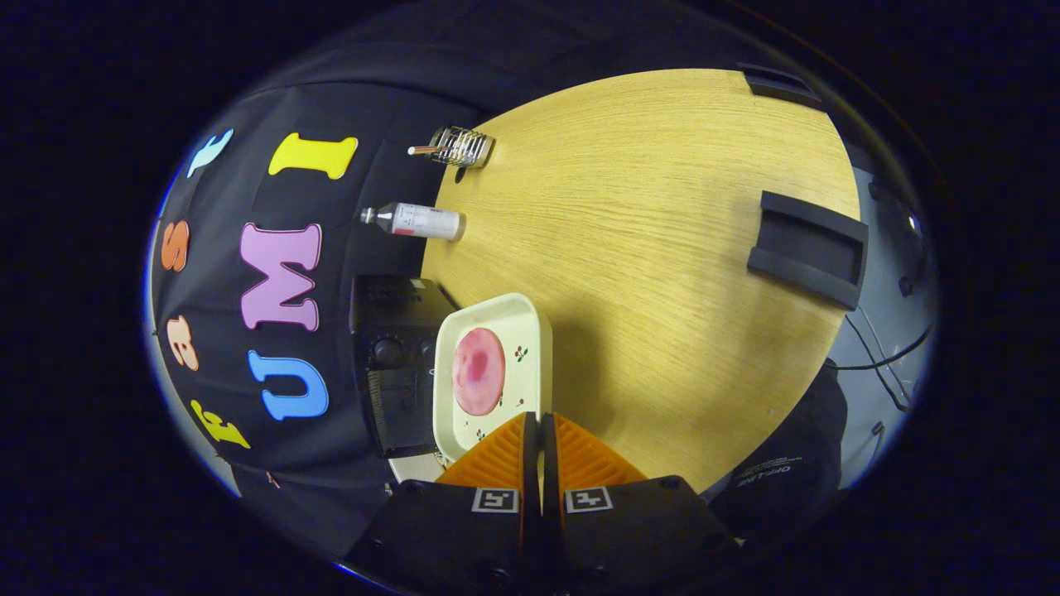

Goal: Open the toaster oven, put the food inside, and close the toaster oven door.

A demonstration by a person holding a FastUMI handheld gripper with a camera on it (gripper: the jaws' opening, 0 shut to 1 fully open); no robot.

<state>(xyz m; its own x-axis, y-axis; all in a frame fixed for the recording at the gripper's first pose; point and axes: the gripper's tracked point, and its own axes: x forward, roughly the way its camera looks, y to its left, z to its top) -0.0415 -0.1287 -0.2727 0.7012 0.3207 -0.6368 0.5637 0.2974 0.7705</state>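
Orange gripper [541, 430] fingers pinching the near rim of a cream tray [530, 331], pink food [478, 371] lying on it — black toaster oven [396, 364] sitting just beside, wooden table [662, 232] underneath.

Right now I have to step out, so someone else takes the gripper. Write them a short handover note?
Gripper: orange fingers nearly closed on the near rim of the cream tray, which looks gripped and held.
Food: the pink round slice lies on the tray.
Toaster oven: black, just beyond the tray by the booth wall; I cannot tell whether its door is open.
Left: put the tray inside, then close the door.
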